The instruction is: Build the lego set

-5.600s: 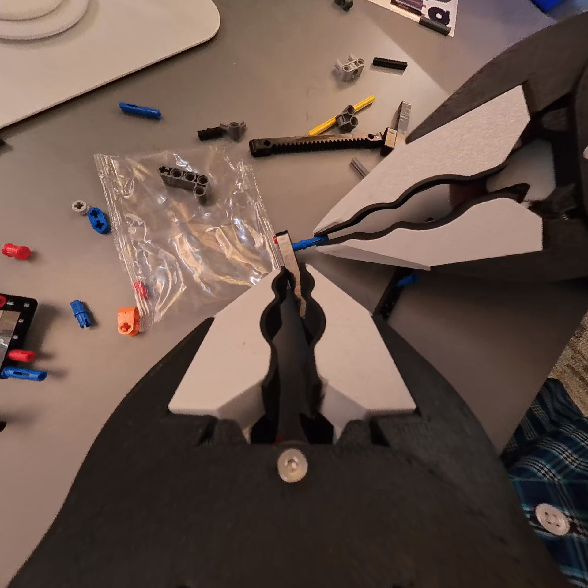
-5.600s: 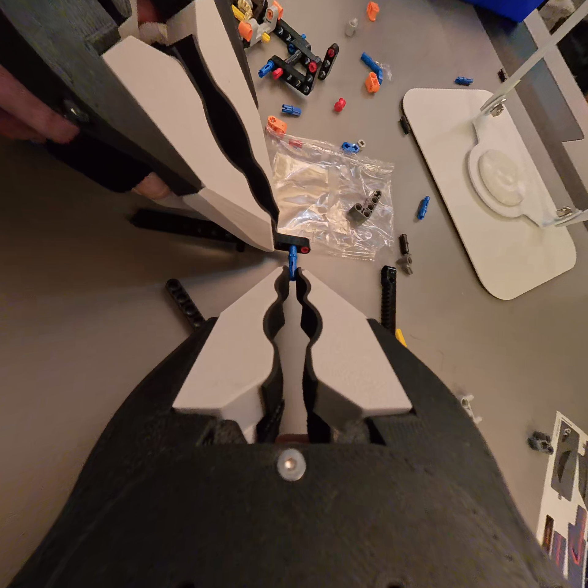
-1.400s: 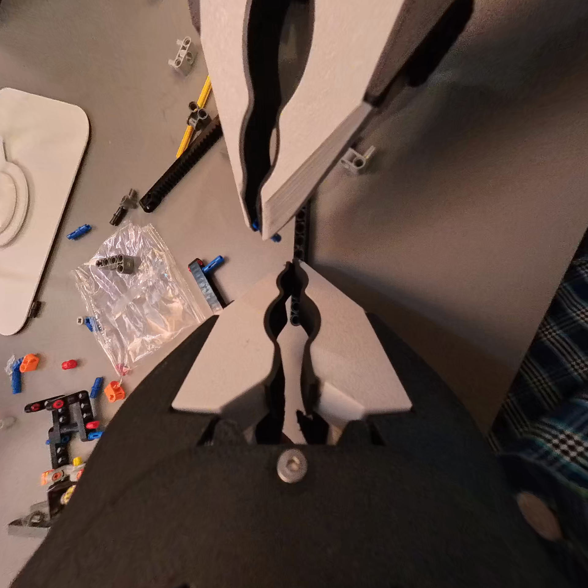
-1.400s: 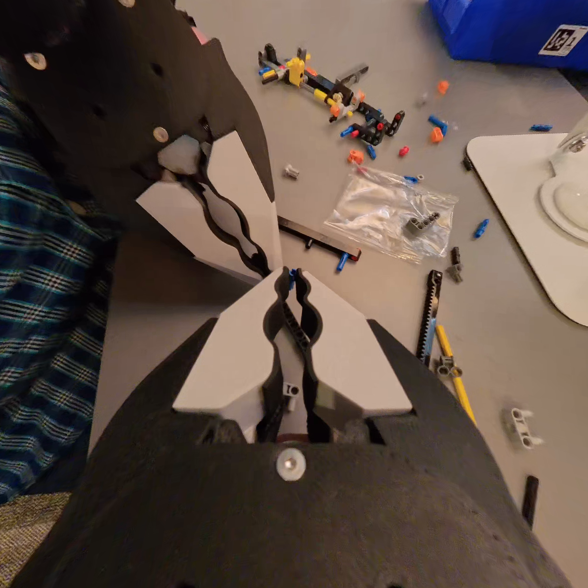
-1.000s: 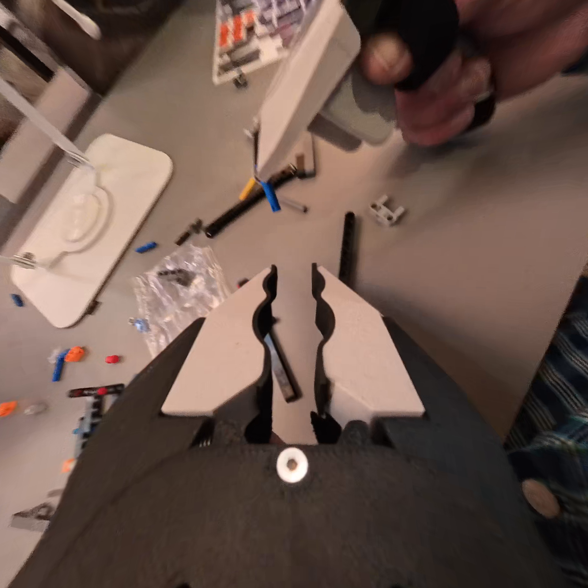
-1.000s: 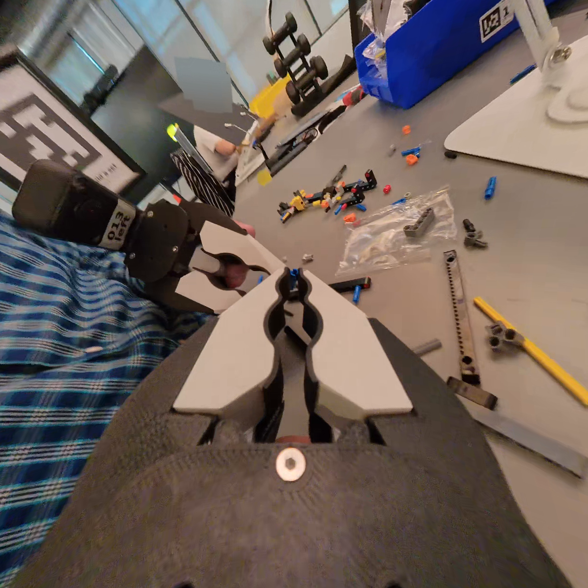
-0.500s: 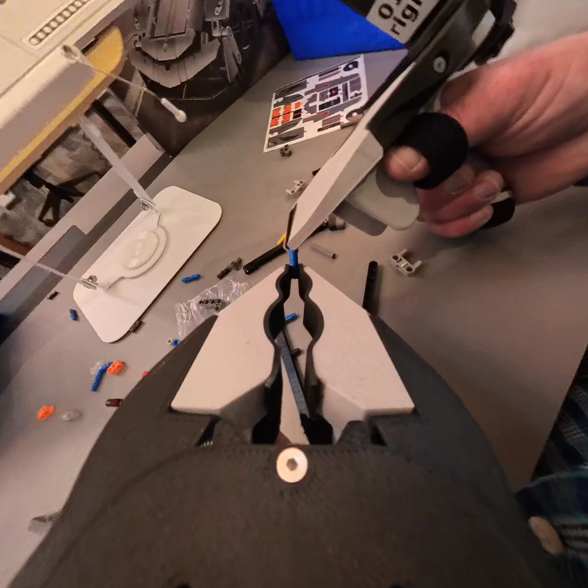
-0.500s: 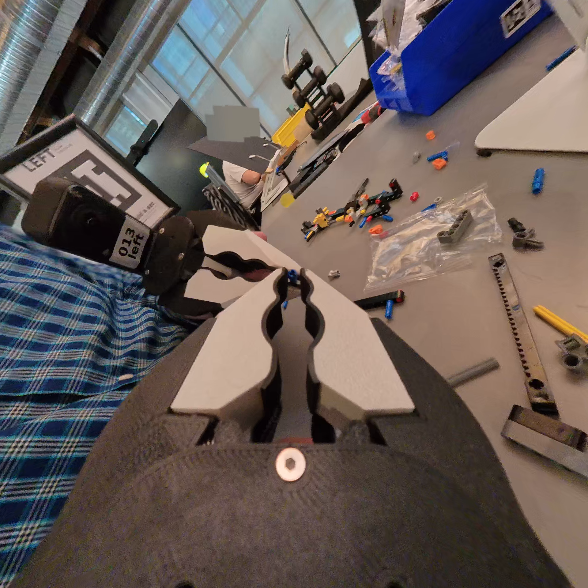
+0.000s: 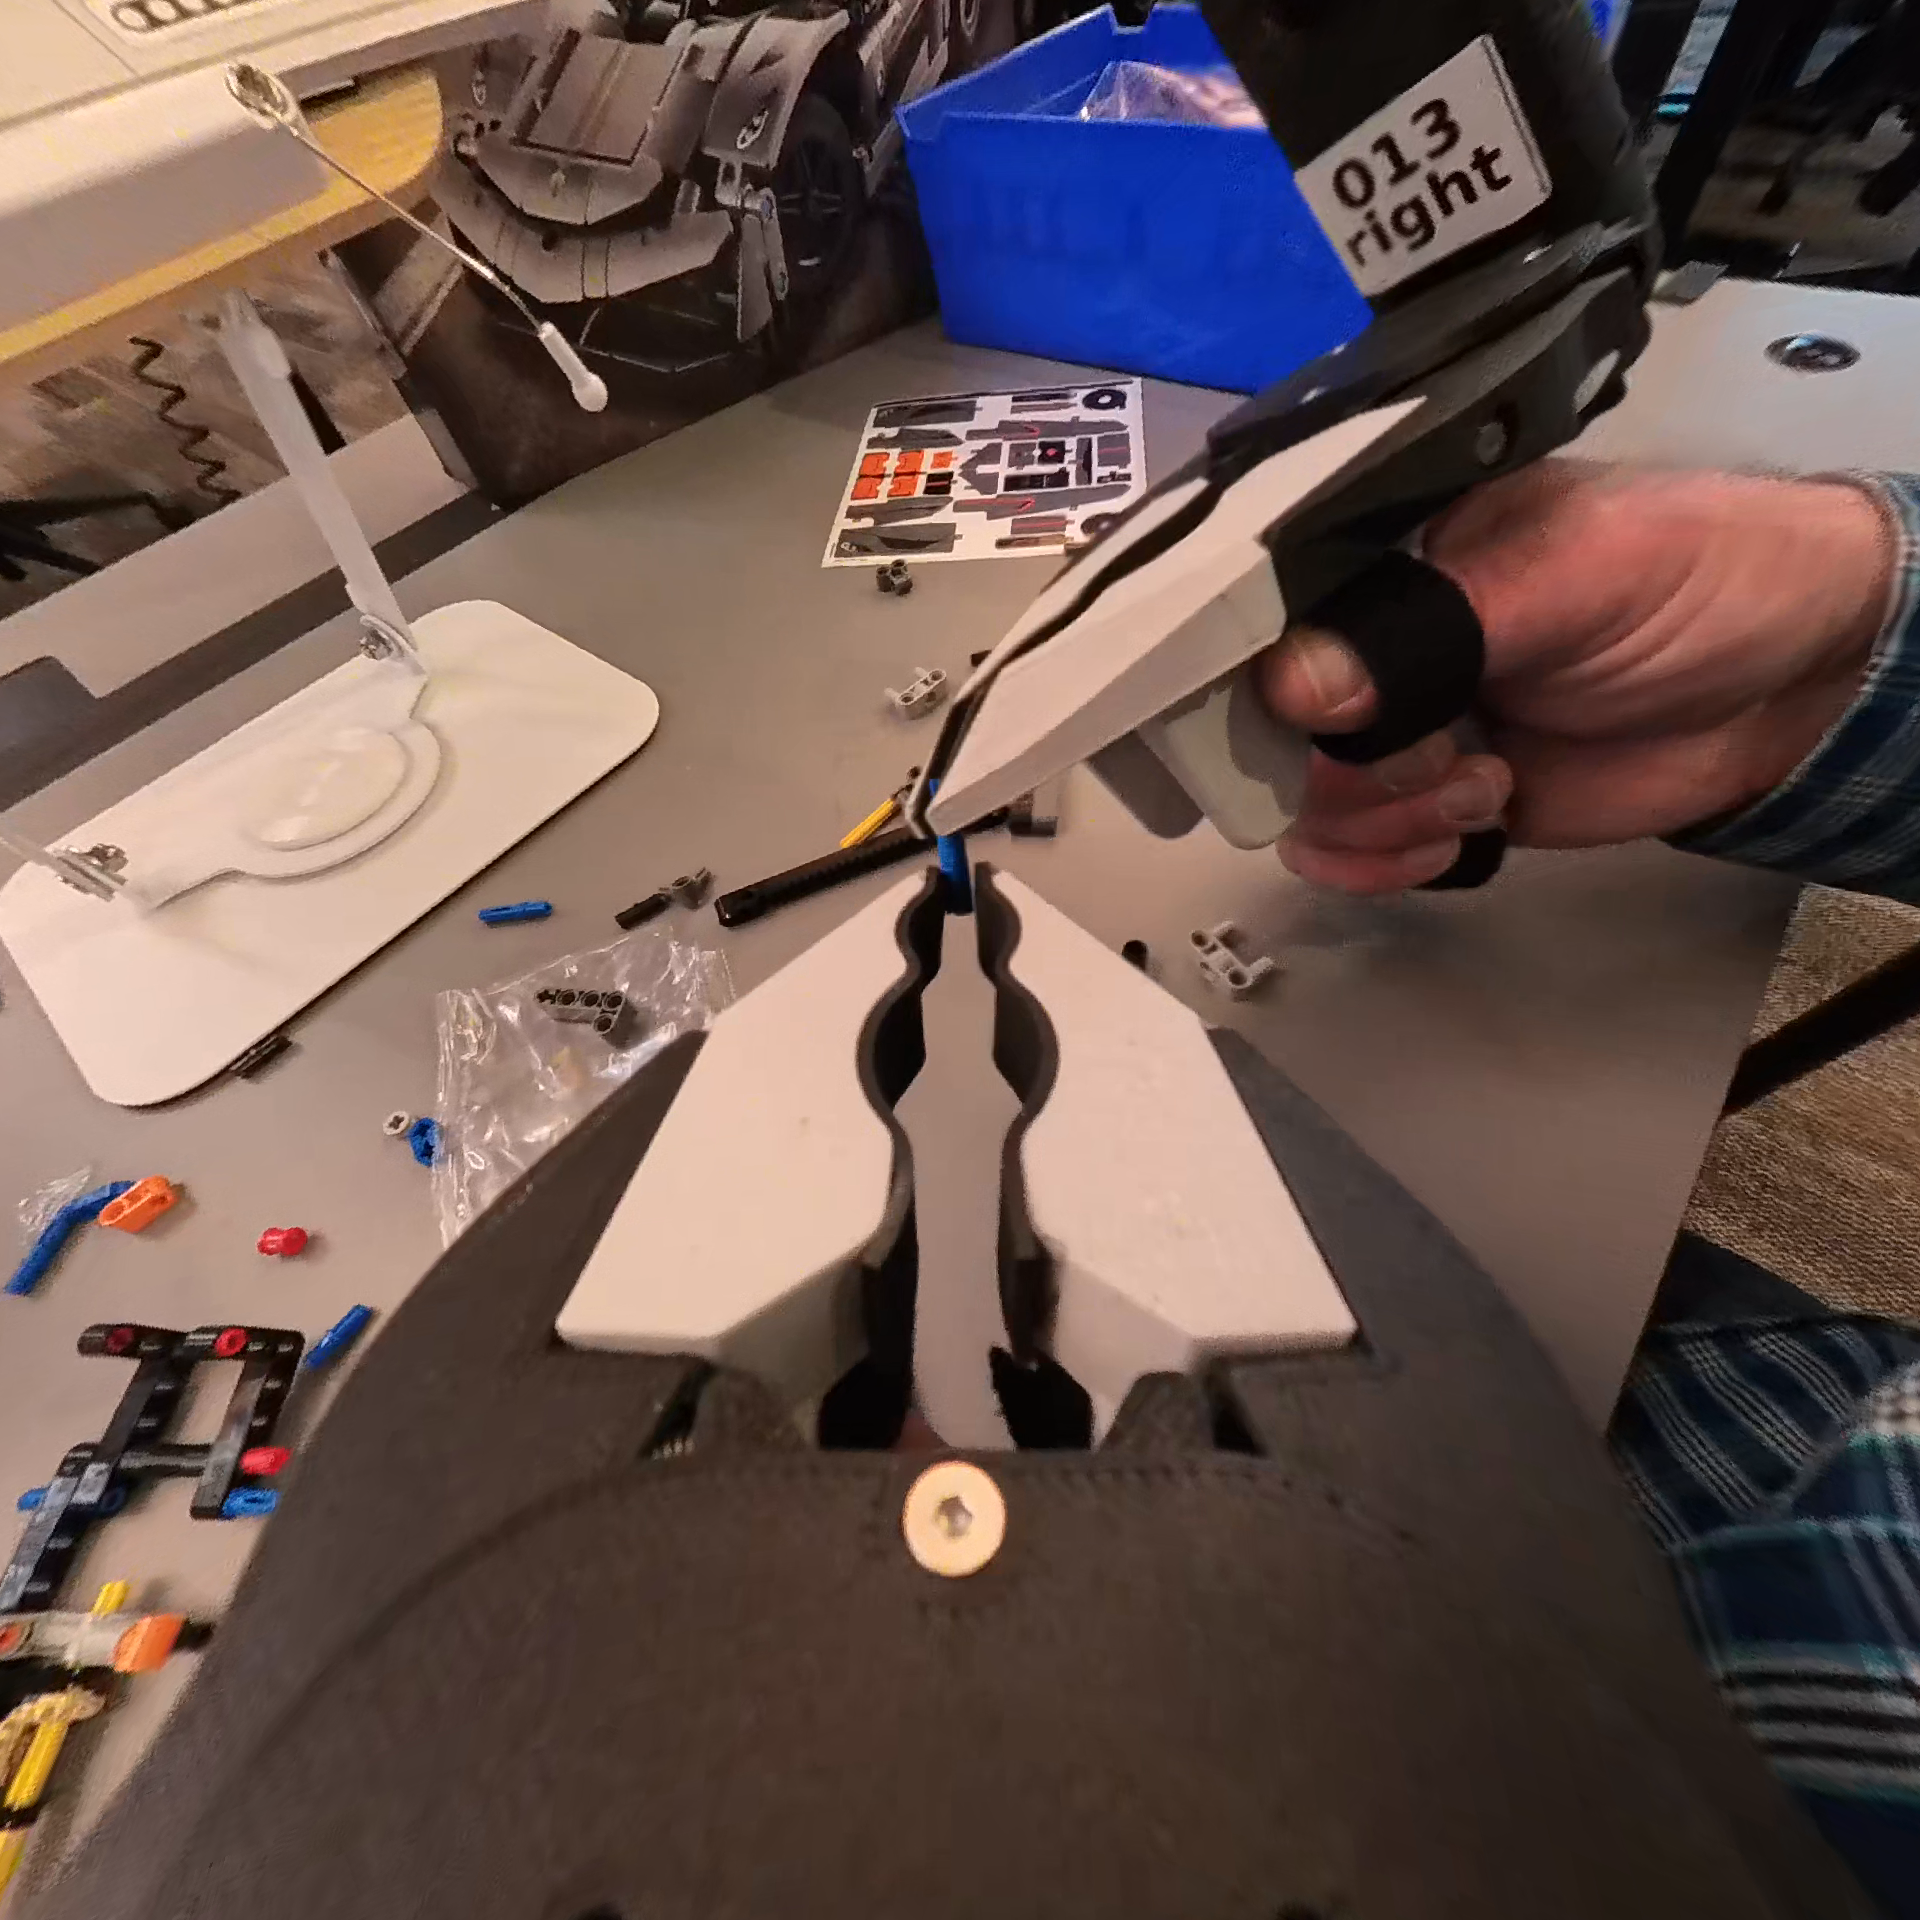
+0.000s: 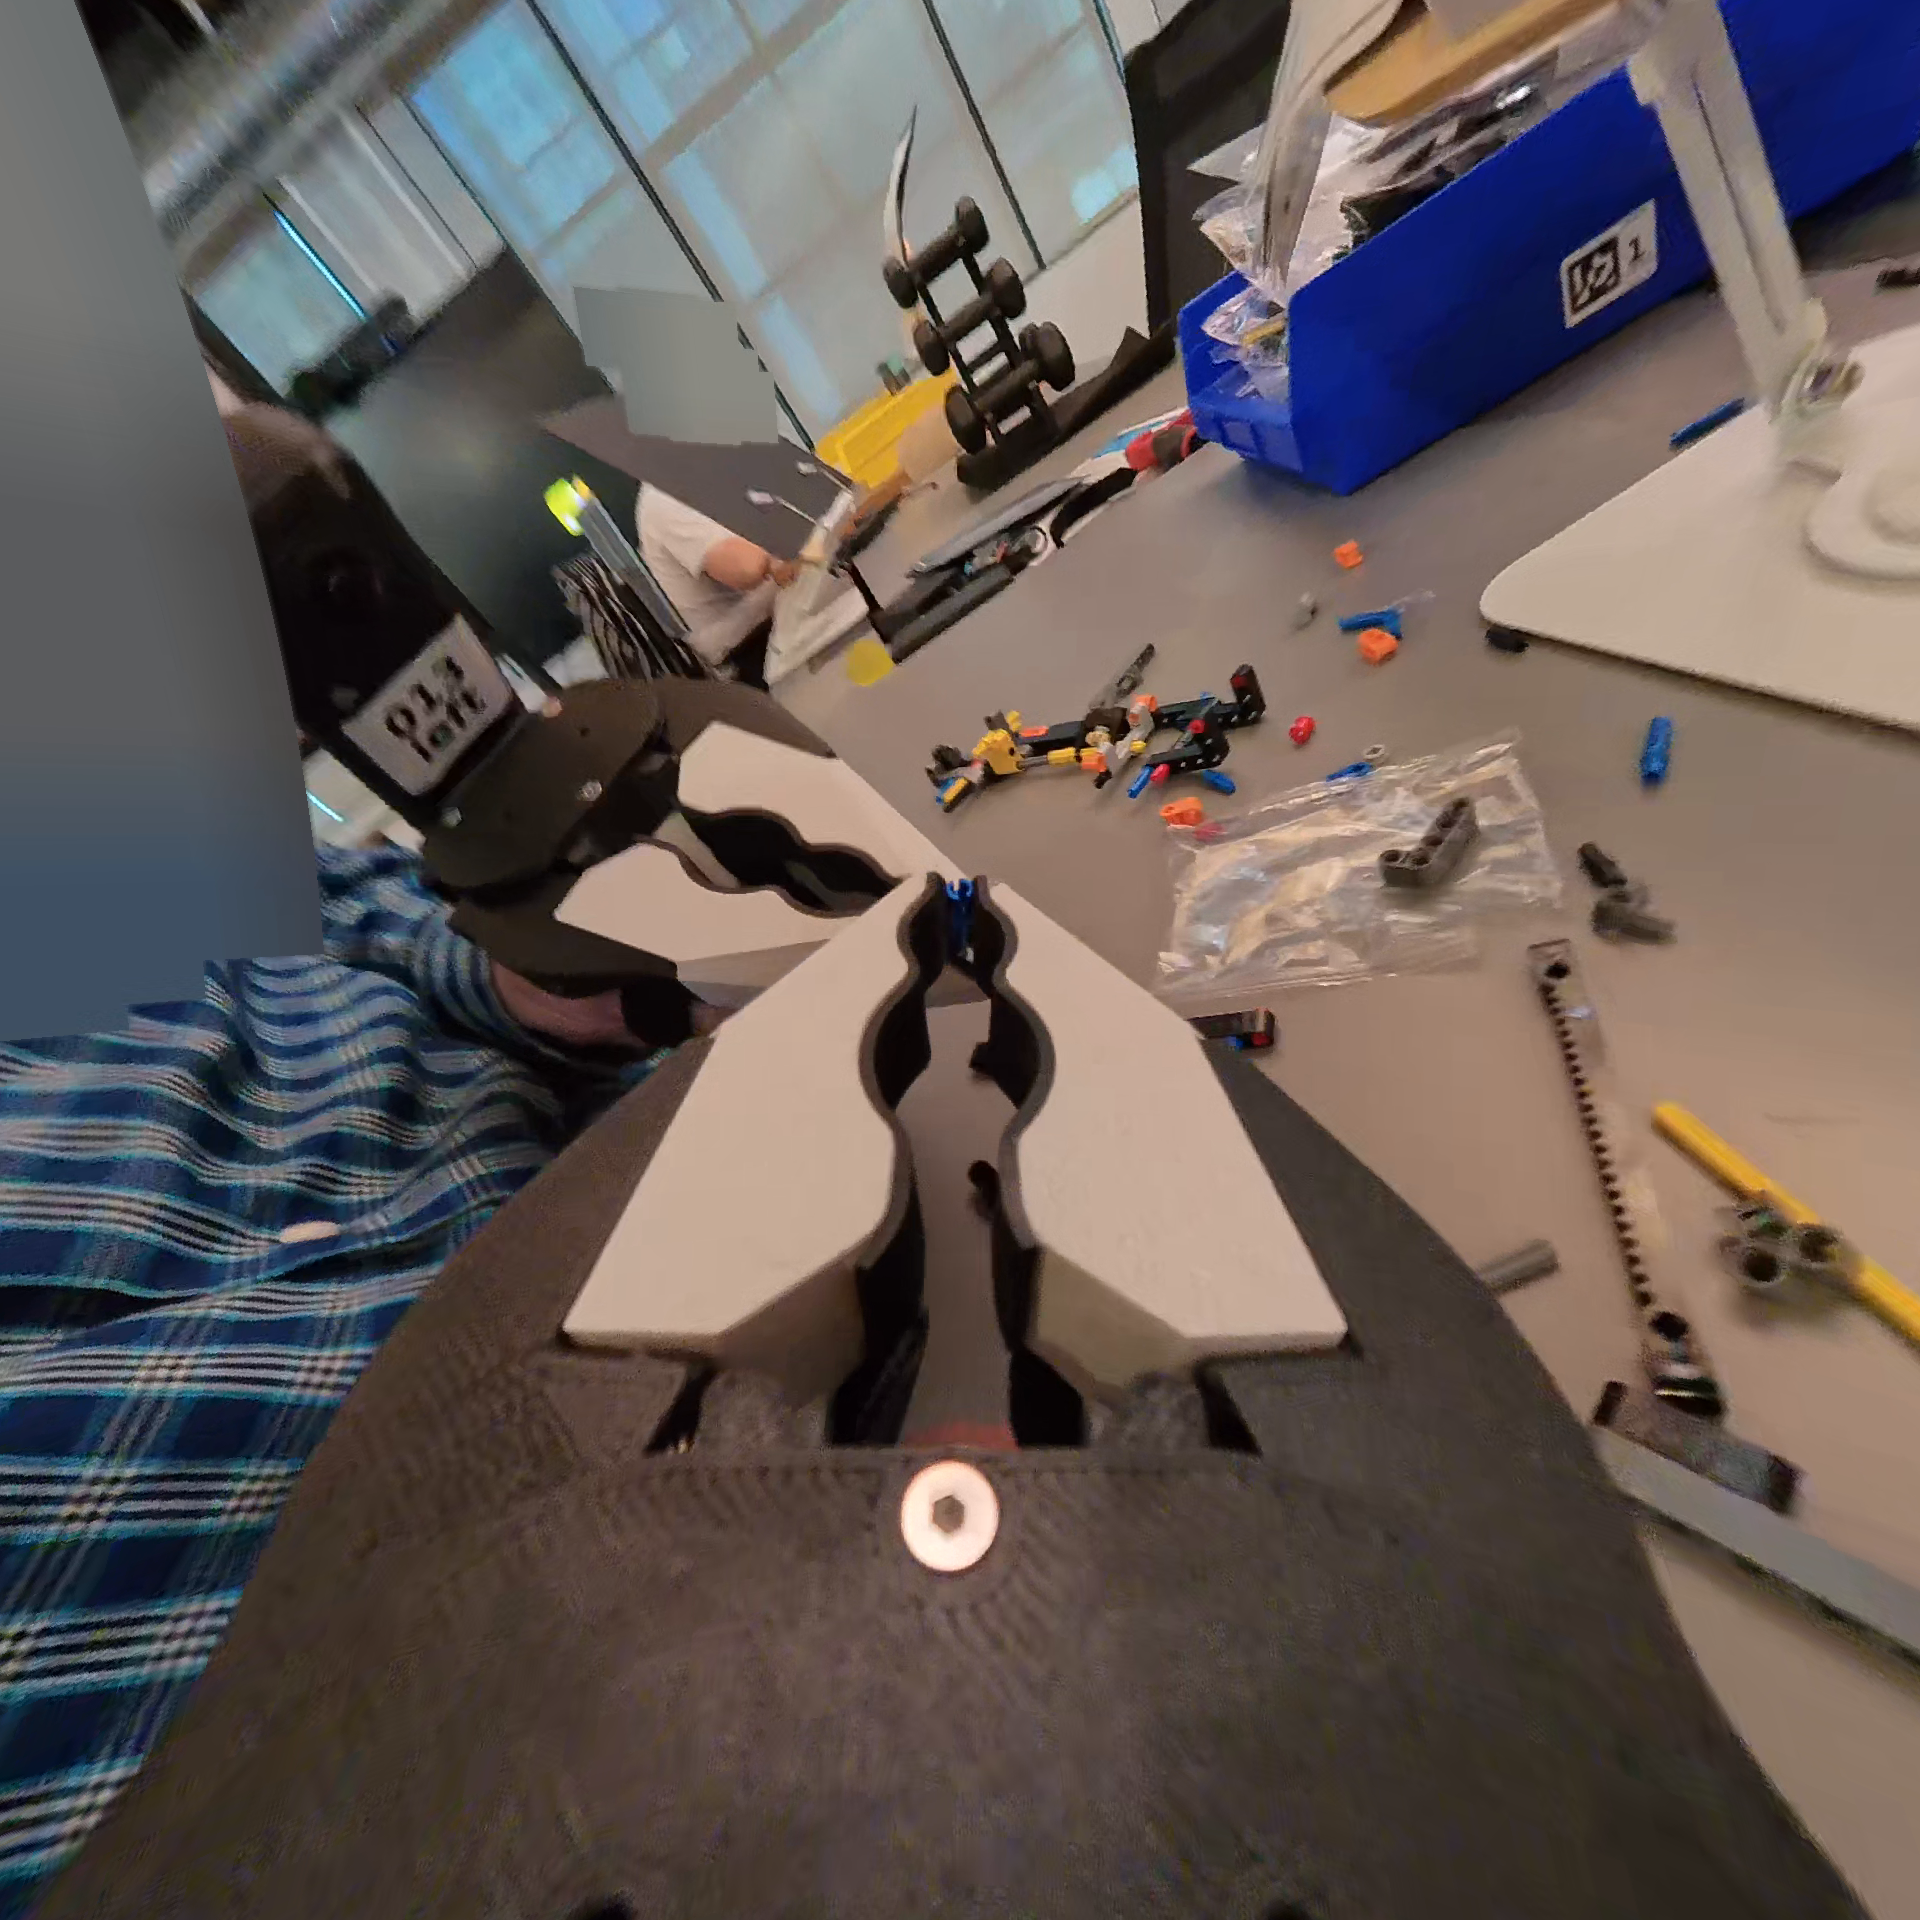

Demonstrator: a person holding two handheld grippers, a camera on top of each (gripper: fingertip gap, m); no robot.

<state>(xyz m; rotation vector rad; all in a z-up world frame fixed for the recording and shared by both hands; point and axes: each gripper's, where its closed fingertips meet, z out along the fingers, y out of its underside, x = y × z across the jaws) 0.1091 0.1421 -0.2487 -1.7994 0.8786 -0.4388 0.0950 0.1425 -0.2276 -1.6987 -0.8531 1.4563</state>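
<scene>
A small blue pin (image 9: 951, 871) is held in the air above the grey table (image 9: 1455, 1039). My right gripper (image 9: 928, 823) comes in from the upper right, held by a hand, and is shut on the pin's upper end. My left gripper (image 9: 952, 896) has its tips closed around the pin's lower end. In the right wrist view the pin (image 10: 957, 902) sits between my right gripper's (image 10: 956, 896) tips. There the left gripper's body (image 10: 727, 831) reaches in from the left and its tips are hidden.
A part-built black lego frame (image 9: 156, 1434) lies at the lower left, also seen in the right wrist view (image 10: 1101, 743). Around it lie a plastic bag (image 9: 561, 1039), a black gear rack (image 9: 821, 883), a yellow axle (image 10: 1787, 1216), a sticker sheet (image 9: 997, 478), a white stand base (image 9: 312, 831) and a blue bin (image 9: 1122, 229). The grippers are tip to tip, or close to it.
My left gripper, open a second ago, has closed its tips onto the blue pin held by my right gripper. Both grippers have risen and tilted up from the table.
</scene>
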